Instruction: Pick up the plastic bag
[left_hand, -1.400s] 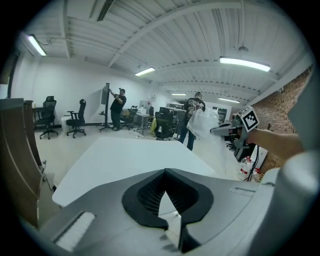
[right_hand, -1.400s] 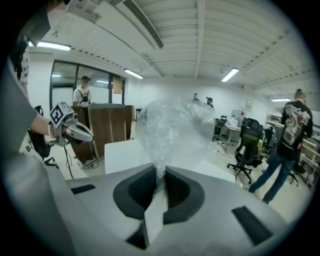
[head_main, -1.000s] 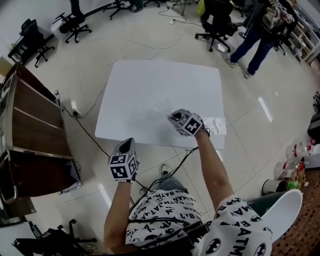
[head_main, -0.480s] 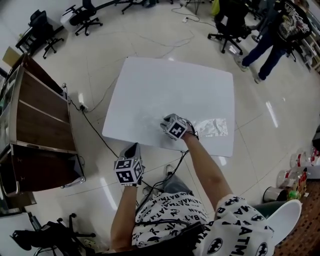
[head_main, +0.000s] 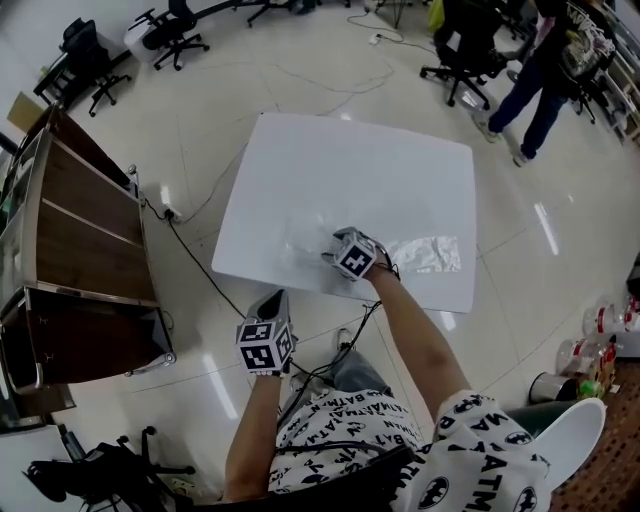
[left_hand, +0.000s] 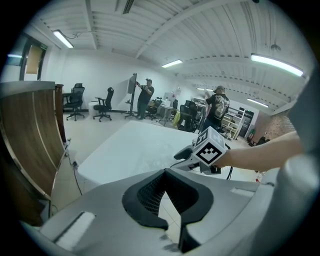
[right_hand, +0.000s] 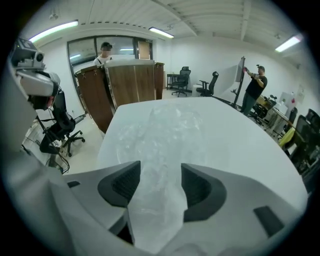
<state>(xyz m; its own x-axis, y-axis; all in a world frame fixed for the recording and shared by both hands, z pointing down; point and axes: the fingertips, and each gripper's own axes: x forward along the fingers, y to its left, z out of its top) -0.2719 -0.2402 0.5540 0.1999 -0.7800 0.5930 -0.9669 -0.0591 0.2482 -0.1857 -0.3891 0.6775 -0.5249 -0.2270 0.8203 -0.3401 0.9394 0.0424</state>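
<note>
Plastic bag (right_hand: 162, 145) lies by the table's (head_main: 400, 170) near edge, between our right gripper's (right_hand: 161, 186) jaws, which have just been opening wide. Our left gripper's (head_main: 272, 298) jaws are pressed together, empty.

White worktop (head_main: 385, 165) before me: clear plastic bag (head_main: 303, 240) lies crumpled nr front edge, crinkled sheet (head_main: 428, 254) to its right.

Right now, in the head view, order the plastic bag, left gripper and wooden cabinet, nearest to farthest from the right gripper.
1. plastic bag, between the right gripper's just-opened jaws.
2. left gripper, lower left, off the table.
3. wooden cabinet, far left.
</note>
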